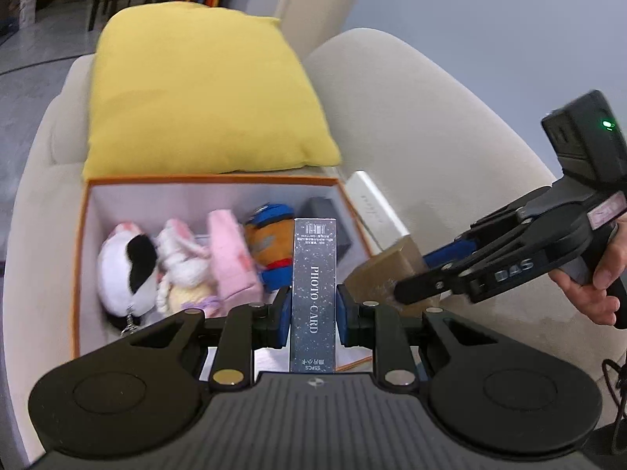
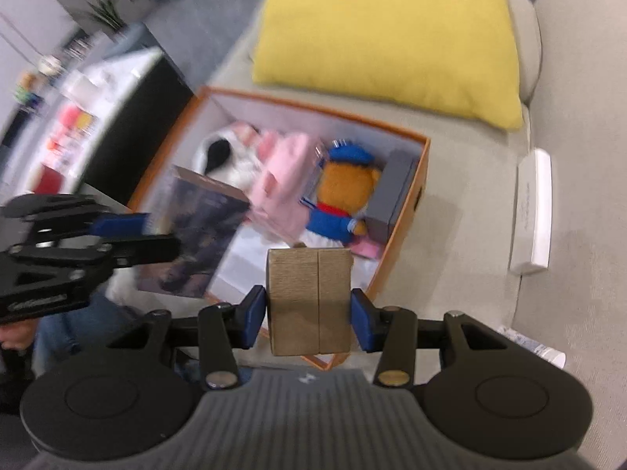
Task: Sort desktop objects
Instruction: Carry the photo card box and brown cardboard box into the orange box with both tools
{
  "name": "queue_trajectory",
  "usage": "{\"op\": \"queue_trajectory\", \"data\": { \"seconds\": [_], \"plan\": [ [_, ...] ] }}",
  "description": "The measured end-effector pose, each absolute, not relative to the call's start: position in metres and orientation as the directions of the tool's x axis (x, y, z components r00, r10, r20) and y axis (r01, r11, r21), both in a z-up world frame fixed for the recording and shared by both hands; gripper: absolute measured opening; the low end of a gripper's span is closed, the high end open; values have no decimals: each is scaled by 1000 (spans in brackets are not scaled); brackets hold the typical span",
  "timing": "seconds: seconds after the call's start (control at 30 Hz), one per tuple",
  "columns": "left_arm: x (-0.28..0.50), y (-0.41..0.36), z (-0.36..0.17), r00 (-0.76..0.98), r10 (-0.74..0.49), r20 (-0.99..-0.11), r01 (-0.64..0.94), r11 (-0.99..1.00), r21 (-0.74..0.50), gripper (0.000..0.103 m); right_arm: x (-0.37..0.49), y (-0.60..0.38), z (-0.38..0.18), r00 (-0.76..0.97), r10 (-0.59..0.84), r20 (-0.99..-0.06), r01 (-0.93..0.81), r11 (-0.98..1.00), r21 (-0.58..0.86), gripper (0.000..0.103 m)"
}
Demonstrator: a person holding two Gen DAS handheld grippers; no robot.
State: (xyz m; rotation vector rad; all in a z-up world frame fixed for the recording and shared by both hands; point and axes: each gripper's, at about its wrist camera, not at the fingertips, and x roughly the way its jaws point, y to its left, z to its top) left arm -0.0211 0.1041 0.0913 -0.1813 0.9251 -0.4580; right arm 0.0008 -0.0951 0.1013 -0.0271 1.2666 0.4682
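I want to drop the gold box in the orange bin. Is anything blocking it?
Nothing covers the orange bin; its top is open. The gold box is held just above its near edge. The toys and a grey box fill the far part, but white floor shows near the front.

Soft, even indoor light fills both fisheye views, with no hard shadows or glare; a green indicator lamp (image 1: 607, 124) glows on the right-hand device. Straight lines bow toward the dark rounded corners. Motion blur smears the right wrist view most, especially the shelf (image 2: 74, 117) at left, while the plush toys (image 1: 172, 258) look soft.
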Motion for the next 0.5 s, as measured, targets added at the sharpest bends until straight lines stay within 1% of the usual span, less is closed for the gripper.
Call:
{"op": "queue_trajectory", "data": {
  "seconds": [0.1, 0.27, 0.4, 0.5],
  "plan": [
    [-16, 116, 78, 527, -448, -722, 274, 894, -354, 26, 14, -75, 90, 185, 241, -953, -323, 931, 173, 48],
    [-4, 127, 55, 510, -492, -706, 262, 870, -417, 26, 36, -49, 71, 101, 94, -990, -260, 964, 65, 48],
    [-1, 132, 43, 490, -522, -698, 269, 852, -449, 26, 47, -38, 53, 40, -16, -999, -192, 981, -23, 48],
    [3, 134, 31, 474, -566, -675, 283, 823, -492, 26, 53, -34, 41, -9, -57, -998, -126, 991, -56, 48]
  ]
}}
